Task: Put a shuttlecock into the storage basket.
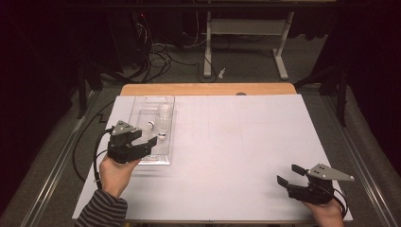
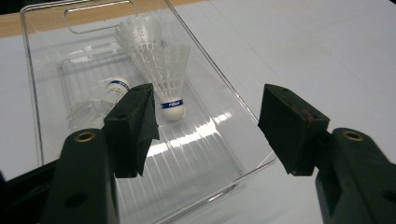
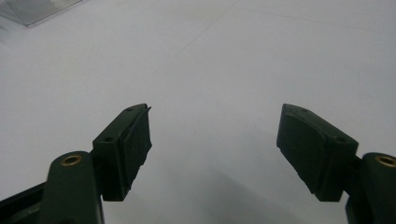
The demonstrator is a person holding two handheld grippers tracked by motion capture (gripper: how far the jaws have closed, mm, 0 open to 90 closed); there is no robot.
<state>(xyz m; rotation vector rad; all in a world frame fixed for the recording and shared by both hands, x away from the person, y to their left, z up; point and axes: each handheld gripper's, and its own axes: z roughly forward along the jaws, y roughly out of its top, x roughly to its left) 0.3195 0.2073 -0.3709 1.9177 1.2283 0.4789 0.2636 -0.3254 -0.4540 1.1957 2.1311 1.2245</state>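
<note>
White feathered shuttlecocks [image 2: 161, 70] lie in the clear plastic tray [image 2: 233, 140] at upper left; the left gripper [image 2: 208, 126], wide open and empty, should straddle one cork squarely.

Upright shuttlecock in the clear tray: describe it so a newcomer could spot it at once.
On the white table sheet, find the clear rectangular plastic tray at the left, just ahead of the left claw. Two white feathered shuttlecocks sit inside it. The one meant stands on its cork with a blue band, feathers pointing up; the other shuttlecock lies on its side.
</note>
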